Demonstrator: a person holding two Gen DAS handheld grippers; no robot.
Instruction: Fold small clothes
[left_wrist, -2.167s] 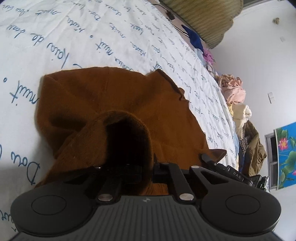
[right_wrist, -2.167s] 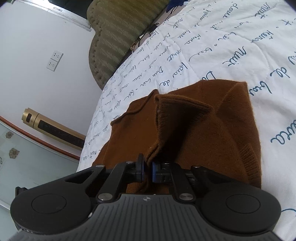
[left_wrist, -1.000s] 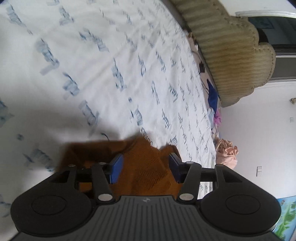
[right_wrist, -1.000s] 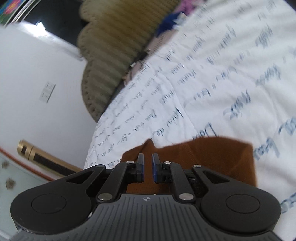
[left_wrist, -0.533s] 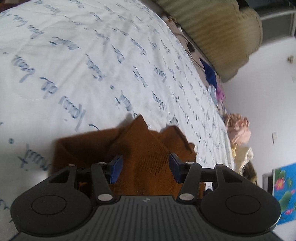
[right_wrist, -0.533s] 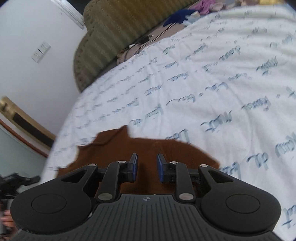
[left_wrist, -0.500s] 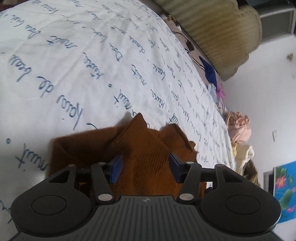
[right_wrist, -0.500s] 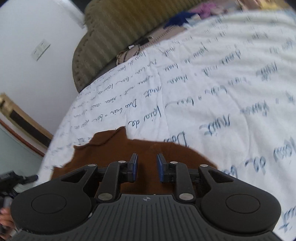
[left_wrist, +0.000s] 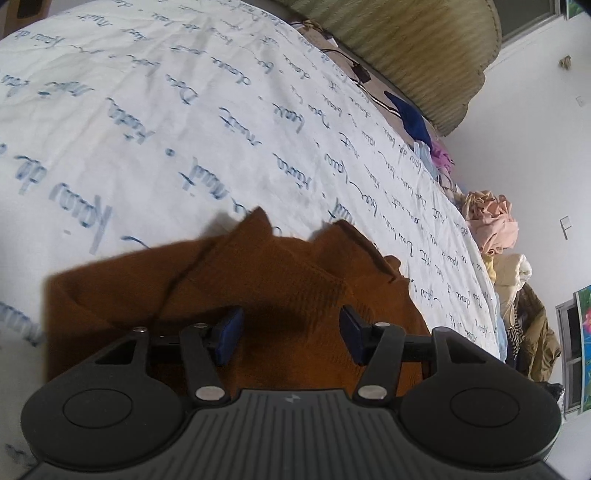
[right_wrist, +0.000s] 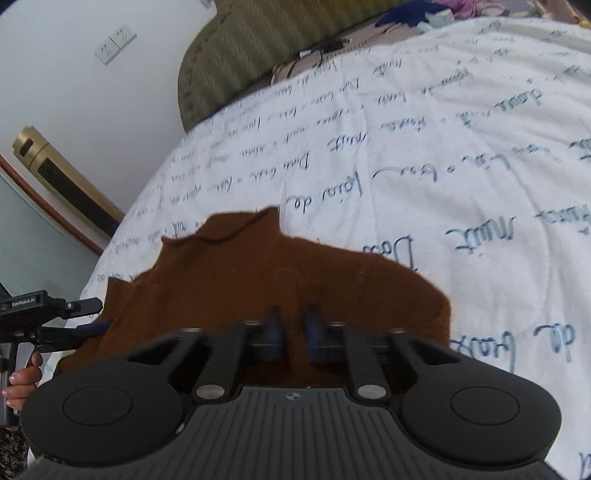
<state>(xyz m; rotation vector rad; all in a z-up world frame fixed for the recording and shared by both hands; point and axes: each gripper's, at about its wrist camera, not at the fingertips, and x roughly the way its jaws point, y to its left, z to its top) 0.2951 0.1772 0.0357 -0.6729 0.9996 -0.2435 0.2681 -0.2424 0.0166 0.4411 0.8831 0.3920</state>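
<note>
Hovered over a folded brown knit sweater (left_wrist: 280, 295) on the script-printed bedspread (left_wrist: 184, 110), left gripper (left_wrist: 290, 334) spread wide, right gripper (right_wrist: 293, 334) slightly parted, both holding nothing.

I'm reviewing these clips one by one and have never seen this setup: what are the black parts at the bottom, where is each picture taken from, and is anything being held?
No robot here: a person carries a handheld two-finger gripper in each hand, each with its own camera looking along the fingers. The black shapes are the gripper bodies. One view shows the left gripper, jaws wide apart; the other shows the right gripper, jaws narrower but with a gap. Neither holds anything. Below both lies a brown knitted garment, partly folded, on a white bedspread printed with blue handwriting. A pile of clothes sits at the bed's edge.
</note>
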